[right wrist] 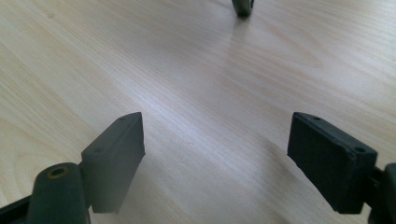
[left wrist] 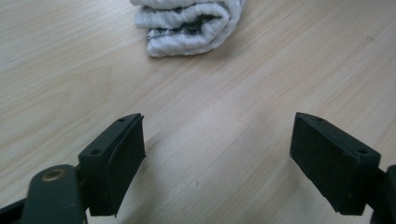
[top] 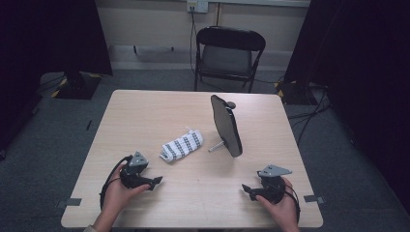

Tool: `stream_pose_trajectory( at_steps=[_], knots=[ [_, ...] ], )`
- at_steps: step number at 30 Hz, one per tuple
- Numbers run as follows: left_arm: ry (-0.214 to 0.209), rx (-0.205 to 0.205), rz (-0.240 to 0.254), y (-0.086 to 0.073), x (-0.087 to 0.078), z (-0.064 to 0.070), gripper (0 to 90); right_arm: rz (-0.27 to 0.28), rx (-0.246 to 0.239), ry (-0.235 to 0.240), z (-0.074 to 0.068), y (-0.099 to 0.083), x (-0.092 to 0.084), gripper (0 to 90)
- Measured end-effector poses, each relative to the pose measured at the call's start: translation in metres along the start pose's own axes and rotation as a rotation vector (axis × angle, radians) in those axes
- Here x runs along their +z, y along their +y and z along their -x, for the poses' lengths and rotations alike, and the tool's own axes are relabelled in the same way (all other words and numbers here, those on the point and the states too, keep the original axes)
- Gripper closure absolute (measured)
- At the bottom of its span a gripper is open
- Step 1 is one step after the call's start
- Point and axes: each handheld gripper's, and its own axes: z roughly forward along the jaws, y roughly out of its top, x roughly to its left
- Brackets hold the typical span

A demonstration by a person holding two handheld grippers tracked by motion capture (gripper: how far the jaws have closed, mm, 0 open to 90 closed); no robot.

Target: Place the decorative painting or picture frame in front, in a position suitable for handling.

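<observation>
A rolled white cloth with dark checks (top: 182, 145) lies near the middle of the wooden table (top: 145, 111). Right of it a dark oval mirror on a stand (top: 226, 125) stands edge-on, tilted. My left gripper (top: 155, 181) rests near the front left, held in a hand, its jaws wide open and empty; ahead of them lies the cloth (left wrist: 187, 25). My right gripper (top: 245, 188) rests near the front right, open and empty over bare wood (right wrist: 215, 154); the foot of the mirror stand (right wrist: 243, 7) shows at the top edge.
A black folding chair (top: 228, 55) stands beyond the table's far edge. Dark curtains hang at both sides, and cables run over the grey floor at the right. Tape marks sit on the floor by the table's front corners.
</observation>
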Motion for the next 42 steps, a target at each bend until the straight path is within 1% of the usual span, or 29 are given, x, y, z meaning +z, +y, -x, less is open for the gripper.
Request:
stream_pose_trajectory(
  at_steps=[3,4,5,6,8,10,13,14,15,17,18,19,20,22,23,24,25,26,27,29,32,34,35,36,37,38,40,41,42],
  knots=[
    [-0.016,-0.008,0.0,0.004,0.0,0.001,20.4,-0.01,0.001,-0.002,0.001,-0.001,-0.001,18.6],
    [-0.024,-0.016,0.004,0.005,0.0,0.001,21.1,-0.01,0.002,-0.005,0.002,-0.001,-0.002,18.6],
    [-0.018,-0.019,0.008,0.006,0.0,0.0,21.9,-0.008,0.006,-0.008,0.003,-0.002,-0.003,18.7],
    [-0.018,-0.031,0.014,0.008,0.0,-0.002,23.0,0.001,0.021,-0.006,0.005,-0.002,-0.004,18.8],
    [-0.025,-0.037,0.022,0.009,0.0,-0.003,24.5,0.006,0.024,-0.003,0.005,-0.001,-0.005,18.9],
    [-0.015,-0.034,0.032,0.012,-0.002,-0.005,30.3,0.01,0.019,-0.011,0.006,0.0,-0.005,19.5],
    [-0.019,-0.039,0.048,0.019,-0.005,-0.006,32.4,0.007,0.019,-0.012,0.007,0.0,-0.005,19.7],
    [-0.013,-0.027,0.049,0.022,-0.006,-0.007,34.6,0.003,0.018,-0.01,0.007,0.0,-0.004,19.6],
    [-0.008,-0.021,0.051,0.024,-0.005,-0.007,34.6,-0.003,0.014,-0.004,0.007,0.0,-0.004,19.7],
    [0.005,-0.014,0.061,0.028,-0.004,-0.01,36.0,0.0,-0.001,-0.01,0.006,0.003,-0.003,19.9],
    [0.005,-0.002,0.074,0.032,-0.002,-0.011,37.3,0.0,-0.004,-0.01,0.005,0.004,-0.003,19.9],
    [0.004,0.004,0.075,0.035,-0.001,-0.012,38.8,0.006,-0.004,-0.002,0.005,0.006,-0.003,19.9],
    [0.0,0.015,0.075,0.04,0.002,-0.012,38.9,0.011,-0.002,0.0,0.005,0.007,-0.002,20.1],
    [-0.006,0.023,0.082,0.05,0.008,-0.011,42.0,0.011,-0.008,0.003,0.004,0.008,-0.001,20.5],
    [-0.008,0.041,0.084,0.056,0.012,-0.01,42.7,0.009,-0.012,0.007,0.004,0.008,0.0,20.8],
    [0.004,0.067,0.087,0.061,0.015,-0.01,43.2,0.009,-0.015,0.003,0.005,0.009,0.001,20.9],
    [0.0,0.073,0.082,0.066,0.02,-0.009,43.3,0.009,-0.014,0.002,0.005,0.009,0.001,20.9],
    [-0.009,0.101,0.066,0.076,0.029,-0.006,44.1,0.01,-0.009,0.007,0.007,0.009,0.0,20.9],
    [-0.009,0.101,0.066,0.076,0.029,-0.006,44.6,0.01,-0.009,0.007,0.007,0.009,0.0,20.9],
    [-0.025,0.113,0.051,0.084,0.038,-0.006,45.2,0.008,-0.018,0.007,0.007,0.009,0.0,20.9],
    [-0.041,0.087,0.034,0.094,0.047,-0.007,45.3,0.014,-0.014,0.01,0.008,0.008,0.0,21.0],
    [-0.035,0.073,0.022,0.098,0.054,-0.008,44.6,0.012,-0.013,0.013,0.008,0.007,0.0,21.0],
    [-0.038,0.073,0.021,0.099,0.058,-0.009,45.0,0.007,-0.023,0.011,0.009,0.007,0.0,21.1],
    [-0.035,0.076,0.009,0.1,0.061,-0.01,45.0,0.007,-0.023,0.011,0.009,0.007,0.0,21.1],
    [-0.033,0.072,0.01,0.1,0.065,-0.011,44.4,0.006,-0.021,0.013,0.01,0.007,0.001,21.1],
    [-0.048,0.06,0.01,0.1,0.068,-0.011,44.4,0.006,-0.021,0.013,0.01,0.007,0.001,21.1],
    [-0.041,0.067,0.011,0.1,0.074,-0.012,43.6,0.015,-0.016,0.019,0.011,0.008,0.001,21.2],
    [-0.05,0.067,-0.004,0.099,0.077,-0.012,43.6,0.014,-0.02,0.019,0.011,0.009,0.001,21.4],
    [-0.046,0.076,-0.026,0.096,0.08,-0.012,43.7,0.018,-0.019,0.019,0.011,0.01,0.002,21.4]
  ],
)
